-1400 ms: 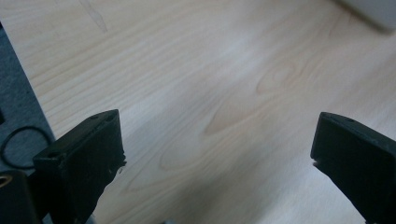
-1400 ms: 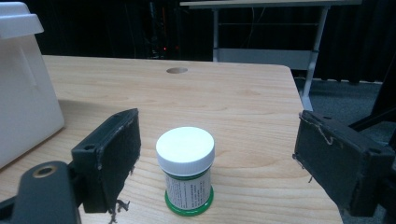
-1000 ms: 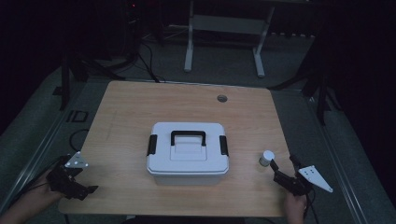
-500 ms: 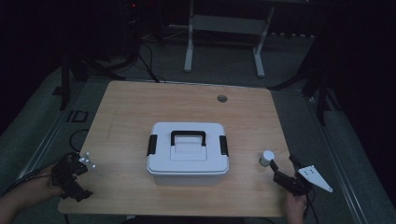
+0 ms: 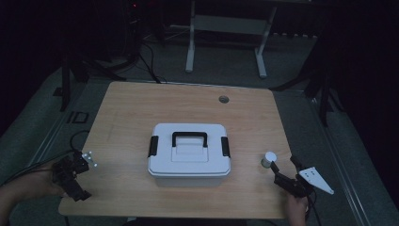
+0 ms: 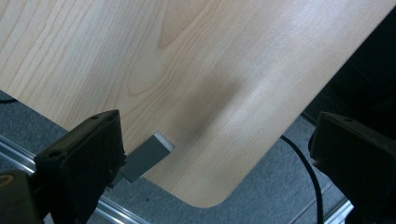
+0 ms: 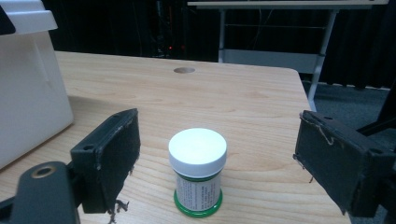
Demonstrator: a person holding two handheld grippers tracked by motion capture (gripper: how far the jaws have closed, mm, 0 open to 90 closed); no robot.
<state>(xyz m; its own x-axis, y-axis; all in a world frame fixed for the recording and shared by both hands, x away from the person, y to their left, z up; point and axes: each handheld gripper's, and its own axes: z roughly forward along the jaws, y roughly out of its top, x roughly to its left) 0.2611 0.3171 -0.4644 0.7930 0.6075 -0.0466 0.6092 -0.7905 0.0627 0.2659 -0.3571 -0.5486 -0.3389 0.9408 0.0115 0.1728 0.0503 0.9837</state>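
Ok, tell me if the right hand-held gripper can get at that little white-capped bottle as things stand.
Probably yes. The right hand-held gripper is open, and the bottle stands upright on the table just ahead, between its jaws, with nothing between them. The white box sits off to one side.

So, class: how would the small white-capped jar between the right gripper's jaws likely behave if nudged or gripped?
The jar stands upright, taller than it is wide, so a high nudge might tip it. Being round, it would probably roll once down. Its smooth white cap may slip; the labelled body looks safer.
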